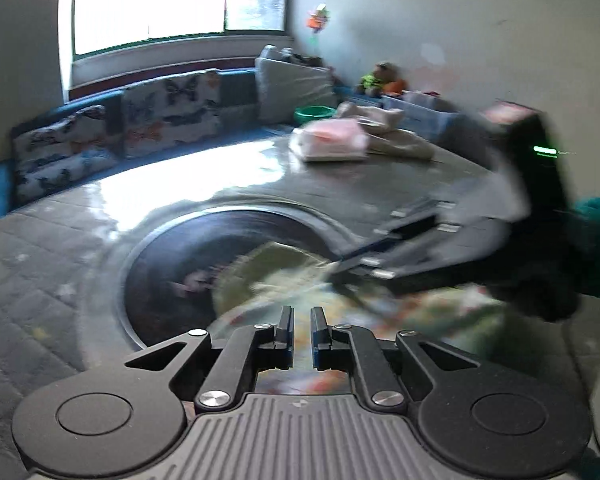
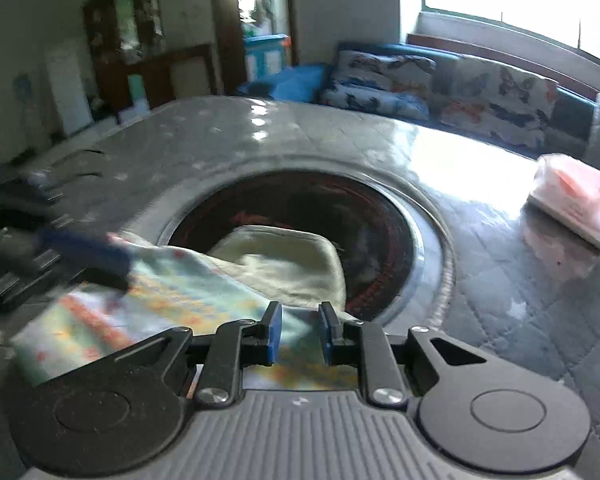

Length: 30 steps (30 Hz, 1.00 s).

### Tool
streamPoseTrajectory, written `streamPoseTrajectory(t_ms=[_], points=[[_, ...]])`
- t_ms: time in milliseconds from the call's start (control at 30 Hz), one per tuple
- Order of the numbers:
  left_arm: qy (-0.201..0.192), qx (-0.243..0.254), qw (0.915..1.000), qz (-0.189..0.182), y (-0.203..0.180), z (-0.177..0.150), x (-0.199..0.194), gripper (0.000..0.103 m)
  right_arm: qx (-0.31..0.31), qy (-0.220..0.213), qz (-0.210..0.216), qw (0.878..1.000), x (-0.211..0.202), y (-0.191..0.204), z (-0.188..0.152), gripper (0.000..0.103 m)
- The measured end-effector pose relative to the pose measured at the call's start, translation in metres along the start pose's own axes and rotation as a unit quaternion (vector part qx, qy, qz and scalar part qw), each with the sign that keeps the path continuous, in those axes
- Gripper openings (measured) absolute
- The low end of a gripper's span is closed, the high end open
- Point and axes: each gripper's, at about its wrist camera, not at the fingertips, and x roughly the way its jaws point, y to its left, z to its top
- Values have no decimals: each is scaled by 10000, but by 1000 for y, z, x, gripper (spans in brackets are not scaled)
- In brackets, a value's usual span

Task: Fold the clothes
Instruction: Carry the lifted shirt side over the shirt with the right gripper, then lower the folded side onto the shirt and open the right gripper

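left tool (image 1: 301, 322): nearly closed, pinching the colourful cloth (image 2: 172, 292) at its near edge | right tool (image 2: 299, 320): narrowly parted, gripping the same cloth | cloth: lying ahead of both tools, draping over the surface's (image 2: 500, 240) dark round inset (image 2: 380, 216)

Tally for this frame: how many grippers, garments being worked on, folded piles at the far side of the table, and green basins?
Grippers: 2 (left gripper, right gripper)
Patterned garment: 1
Folded piles: 1, blurred, several pieces
Green basin: 1
Total: 5
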Motion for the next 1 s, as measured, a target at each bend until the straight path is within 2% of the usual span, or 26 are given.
streamPoseTrajectory(t_ms=[67, 133, 300, 433, 500, 600, 800, 867, 1000], points=[[97, 55, 9999, -107, -9, -7, 2, 9, 41, -21, -202, 9998, 2, -5, 1, 19], [194, 88, 9996, -180, -16, -14, 4, 10, 106, -75, -182, 9997, -6, -9, 1, 19], [210, 146, 9993, -278, -30, -25, 0, 10, -137, -212, 450, 9987, -41, 8, -8, 20], [232, 180, 9989, -358, -38, -31, -3, 11, -347, -58, 840, 9958, -55, 28, -27, 20], [271, 178, 9988, -380, -40, -34, -3, 11, -523, 43, 793, 9955, -55, 33, -38, 20], [324, 194, 9985, -395, -41, -38, -3, 11, -605, 61, 501, 9969, -55, 28, -49, 21], [371, 209, 9983, -403, -43, -42, -1, 12, -233, -10, -353, 9991, -58, -1, -51, 21], [368, 186, 9984, -398, -44, -41, -1, 12, -69, -38, -351, 9994, -63, -6, -53, 21], [348, 130, 9984, -415, -44, -40, -2, 16, -109, -62, 36, 9999, -78, 4, -63, 21]])
